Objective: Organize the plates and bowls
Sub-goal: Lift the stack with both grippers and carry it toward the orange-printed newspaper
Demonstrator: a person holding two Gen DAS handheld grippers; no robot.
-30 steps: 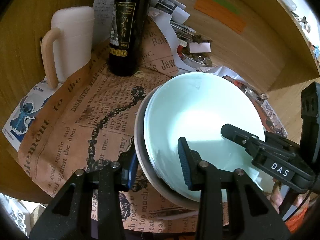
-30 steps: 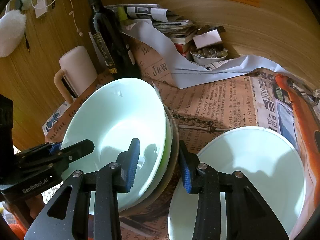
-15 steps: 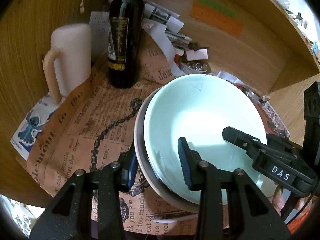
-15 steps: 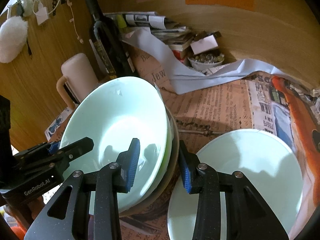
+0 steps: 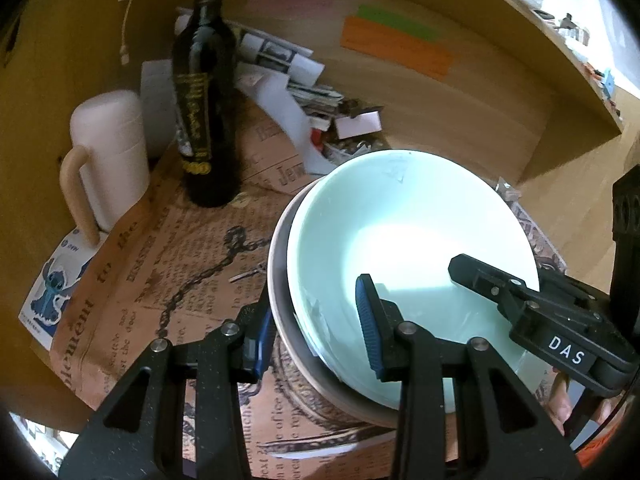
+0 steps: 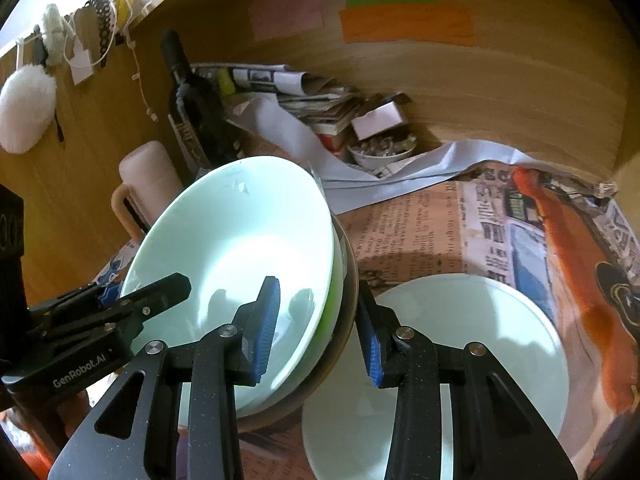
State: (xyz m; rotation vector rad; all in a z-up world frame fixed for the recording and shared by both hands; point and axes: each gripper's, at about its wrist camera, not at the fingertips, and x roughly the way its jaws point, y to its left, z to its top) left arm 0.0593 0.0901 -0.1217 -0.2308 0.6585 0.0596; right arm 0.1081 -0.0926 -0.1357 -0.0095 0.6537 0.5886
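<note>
A stack of nested bowls, a pale mint one on top inside a green one and a grey outer one, hangs above the newspaper-covered table. My left gripper is shut on the stack's left rim, one blue pad inside the mint bowl and one outside the grey bowl. My right gripper is shut on the opposite rim of the bowl stack in the same way. Each gripper shows in the other's view: the right gripper and the left gripper. A pale mint plate lies on the newspaper under the right gripper.
A dark wine bottle and a pink mug stand at the back left. A pile of papers and a small dish of bits sit against the wooden back wall, which carries coloured sticky notes.
Both grippers have risen together with the bowl stack held between them. The table has dropped away and more of the back wall shows. Both grips are unchanged.
</note>
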